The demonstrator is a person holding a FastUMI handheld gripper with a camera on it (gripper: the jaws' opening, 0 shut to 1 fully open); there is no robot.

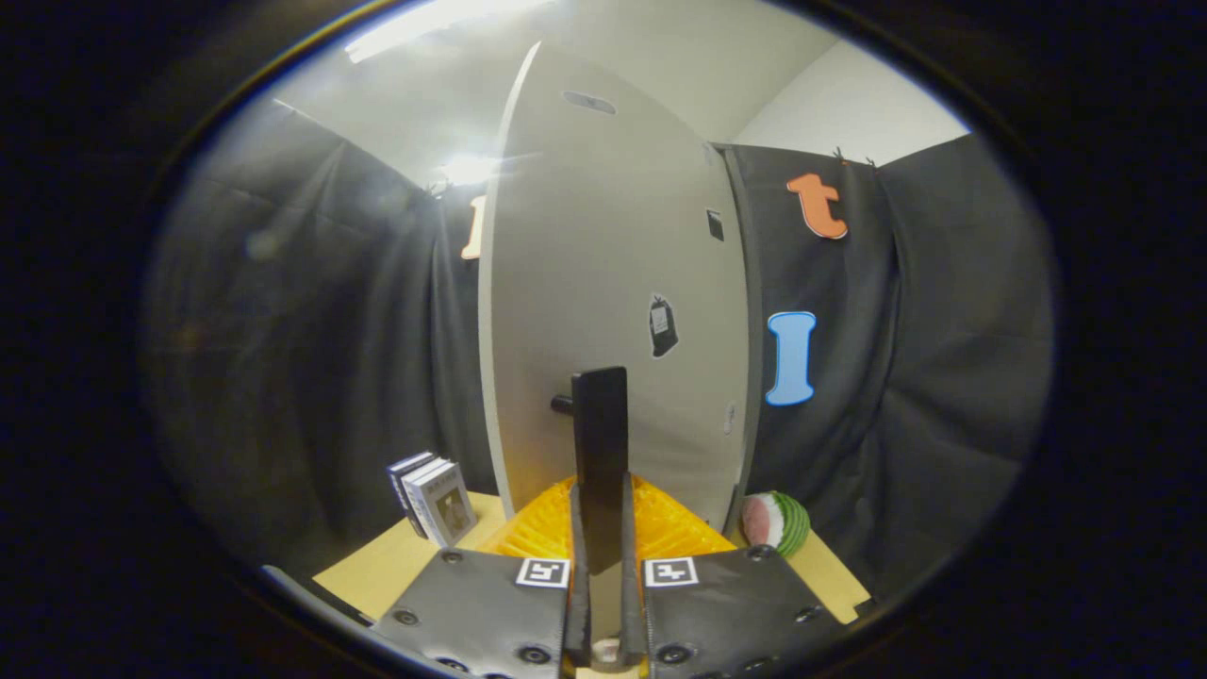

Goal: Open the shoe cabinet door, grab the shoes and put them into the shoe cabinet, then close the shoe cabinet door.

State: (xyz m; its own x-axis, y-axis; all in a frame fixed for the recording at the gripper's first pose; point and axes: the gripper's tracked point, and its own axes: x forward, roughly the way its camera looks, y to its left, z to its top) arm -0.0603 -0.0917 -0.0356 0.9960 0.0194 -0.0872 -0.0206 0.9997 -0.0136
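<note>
**Gripper view: fingers clamped on the cabinet door handle**

From where I stand, the gripper (601, 528) has both fingers pressed together on the tall dark handle (600, 443) of the shoe cabinet door (613, 283), which stands upright straight ahead. An orange ribbed object (679, 528) lies at the foot of the door, right beneath the fingers. Left of the door, a small stack of books (432, 497) stands on the wooden table (387, 566). Right of the door sits a watermelon slice toy (775, 521).
</note>
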